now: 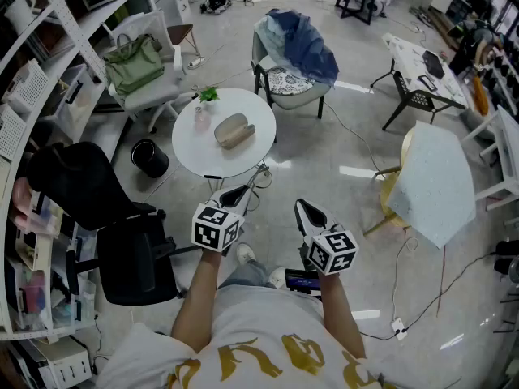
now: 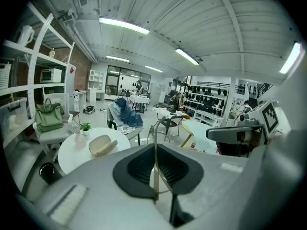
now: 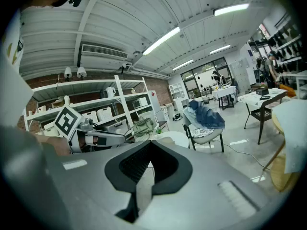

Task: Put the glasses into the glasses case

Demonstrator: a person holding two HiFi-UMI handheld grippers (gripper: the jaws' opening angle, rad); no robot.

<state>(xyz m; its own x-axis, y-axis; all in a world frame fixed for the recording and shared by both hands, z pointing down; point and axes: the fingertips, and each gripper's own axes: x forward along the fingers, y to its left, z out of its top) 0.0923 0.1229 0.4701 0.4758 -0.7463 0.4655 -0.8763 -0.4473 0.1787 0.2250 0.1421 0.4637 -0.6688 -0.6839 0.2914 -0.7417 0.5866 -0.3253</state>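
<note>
We stand in a large workshop room with a ribbed white ceiling, strip lights and a glossy pale grey floor (image 1: 332, 148) crossed by thin cables. White metal shelving (image 1: 50, 51) runs down the left side and holds boxes and appliances. Below it stands a black padded office chair (image 1: 81, 186). Farther off, a white chair carries a soft green handbag (image 1: 134, 61), and an armchair is draped with crumpled blue cloth (image 1: 306, 45).

Among these chairs stands the round table (image 1: 201, 151), smooth, white and on a single stem. The beige glasses case (image 1: 233, 130) lies near its middle. It is an oval hard shell, and its two halves seem slightly parted. A small pinkish vessel (image 1: 200, 118) stands just beside the case, and a small green plant (image 1: 209, 95) stands near the far edge.

We hold both grey plastic tools in front of us, well short of the table, each topped by a cube with square markers. The left claw (image 1: 242, 191) is clenched on the glasses (image 2: 155, 176). The thin gold wire frame stands upright between the ribbed black pads, with one curve of rim showing beside it. The glasses are thus in the air, well apart from the case. The right claw (image 1: 303, 209) is closed on itself, tips meeting, with nothing between its pads.
</note>
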